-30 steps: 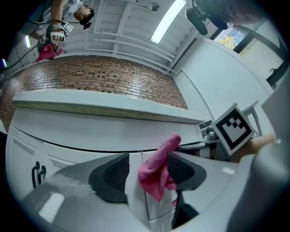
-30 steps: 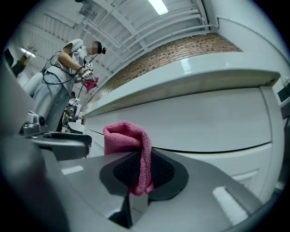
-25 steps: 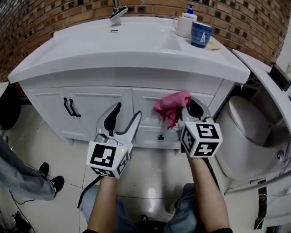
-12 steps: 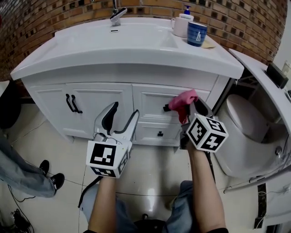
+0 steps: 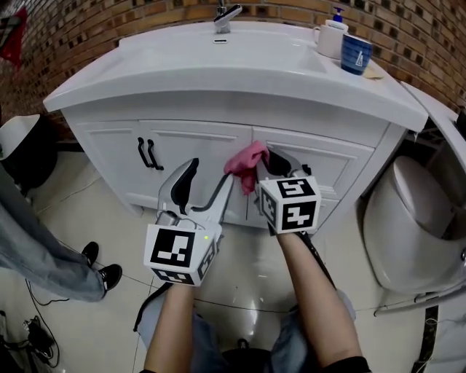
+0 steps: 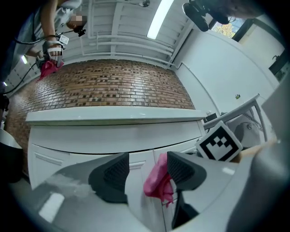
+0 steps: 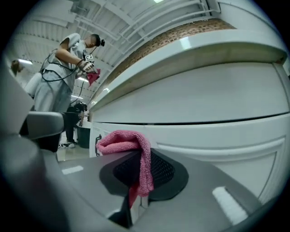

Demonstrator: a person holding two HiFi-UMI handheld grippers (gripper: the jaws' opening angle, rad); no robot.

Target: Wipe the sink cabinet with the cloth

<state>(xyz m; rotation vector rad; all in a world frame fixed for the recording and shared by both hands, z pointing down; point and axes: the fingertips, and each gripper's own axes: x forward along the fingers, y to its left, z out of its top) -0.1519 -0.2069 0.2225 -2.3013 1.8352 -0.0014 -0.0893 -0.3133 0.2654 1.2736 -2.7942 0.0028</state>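
Note:
The white sink cabinet [image 5: 189, 138] fills the head view, its front panels facing me. A pink cloth [image 5: 245, 162] is pressed to the cabinet front near the seam between the left doors and the right drawers. My right gripper [image 5: 259, 166] is shut on the cloth, which drapes over its dark pad in the right gripper view as a pink cloth [image 7: 131, 147]. My left gripper [image 5: 207, 176] hovers just left of it, open and holding nothing. In the left gripper view the cloth [image 6: 157, 180] shows beyond the open jaws, against the cabinet [image 6: 90, 145].
Two black door handles [image 5: 145, 153] sit left of the cloth. On the counter stand a faucet [image 5: 227, 14], a white soap dispenser [image 5: 331, 36] and a blue cup [image 5: 356, 53]. A toilet [image 5: 419, 218] stands close at the right. A person's legs [image 5: 44, 248] are at the left.
The right gripper carried the cloth left across the cabinet front, from the right drawer to the middle seam. The left gripper stayed open, holding its place.

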